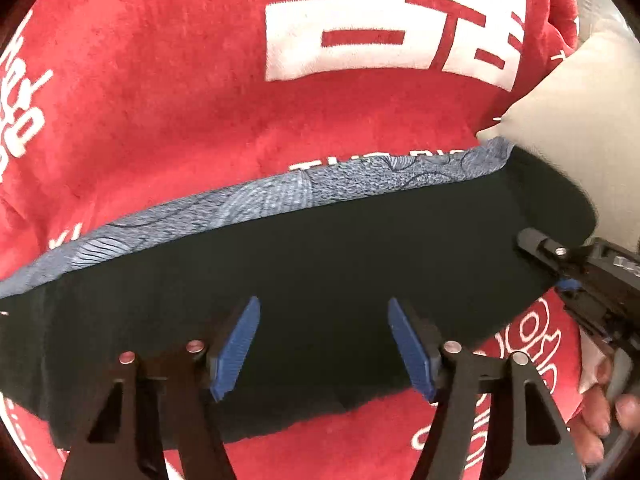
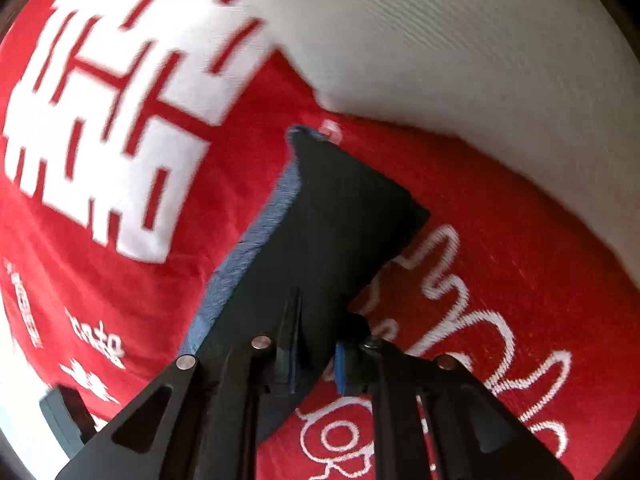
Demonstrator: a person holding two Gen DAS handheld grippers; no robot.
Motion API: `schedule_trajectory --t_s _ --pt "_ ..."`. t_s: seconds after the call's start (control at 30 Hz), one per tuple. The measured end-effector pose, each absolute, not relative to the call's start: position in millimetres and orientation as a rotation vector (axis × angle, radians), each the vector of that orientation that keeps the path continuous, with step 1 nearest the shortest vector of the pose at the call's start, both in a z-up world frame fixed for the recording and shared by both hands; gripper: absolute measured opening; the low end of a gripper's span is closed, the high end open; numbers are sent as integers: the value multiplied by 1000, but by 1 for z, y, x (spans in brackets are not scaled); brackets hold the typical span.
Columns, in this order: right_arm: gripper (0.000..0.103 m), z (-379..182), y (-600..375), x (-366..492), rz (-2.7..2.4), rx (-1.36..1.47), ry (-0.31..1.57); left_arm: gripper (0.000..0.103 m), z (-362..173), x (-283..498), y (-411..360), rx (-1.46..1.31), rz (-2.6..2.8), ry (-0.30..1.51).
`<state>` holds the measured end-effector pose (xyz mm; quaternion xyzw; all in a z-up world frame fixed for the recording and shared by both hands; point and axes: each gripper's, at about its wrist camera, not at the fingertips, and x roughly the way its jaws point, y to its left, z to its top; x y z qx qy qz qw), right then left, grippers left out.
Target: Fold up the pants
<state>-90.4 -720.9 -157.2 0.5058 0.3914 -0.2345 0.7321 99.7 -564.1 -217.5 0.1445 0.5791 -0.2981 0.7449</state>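
The dark pants (image 1: 320, 272) lie folded in a long band on a red blanket (image 1: 160, 100), a blue patterned inner strip (image 1: 280, 196) showing along their far edge. The blanket bears a large white Chinese double-happiness character (image 1: 384, 20); its smaller white script is unreadable. The left gripper (image 1: 324, 344) hovers with jaws spread apart over the pants. The right gripper (image 2: 316, 360) pinches the pants' end. A white pillow (image 2: 460, 48) lies beyond

1. A red blanket (image 1: 160, 112) with a plush nap fills most of both views as the underlying surface.
2. A large white block character (image 1: 380, 20) is printed on it, with smaller white lettering (image 1: 24, 120) near the left edge.
3. White outline script (image 2: 460, 280) runs across the blanket in the right wrist view.
4. A pale grey-white pillow (image 2: 460, 48) lies on the blanket's far right side.
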Motion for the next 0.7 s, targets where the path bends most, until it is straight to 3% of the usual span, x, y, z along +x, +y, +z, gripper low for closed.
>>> schedule_trajectory --t_s 0.1,0.2,0.7 --pt "13 -142 -713 -82 -496 1025 872 70 -243 94 -563 276 -671 1291" --pt "12 -123 -693 -66 -470 861 905 70 -240 76 -564 344 -691 1187" --pt "12 -58 -586 -10 -320 308 974 70 -209 100 -501 113 -736 1301"
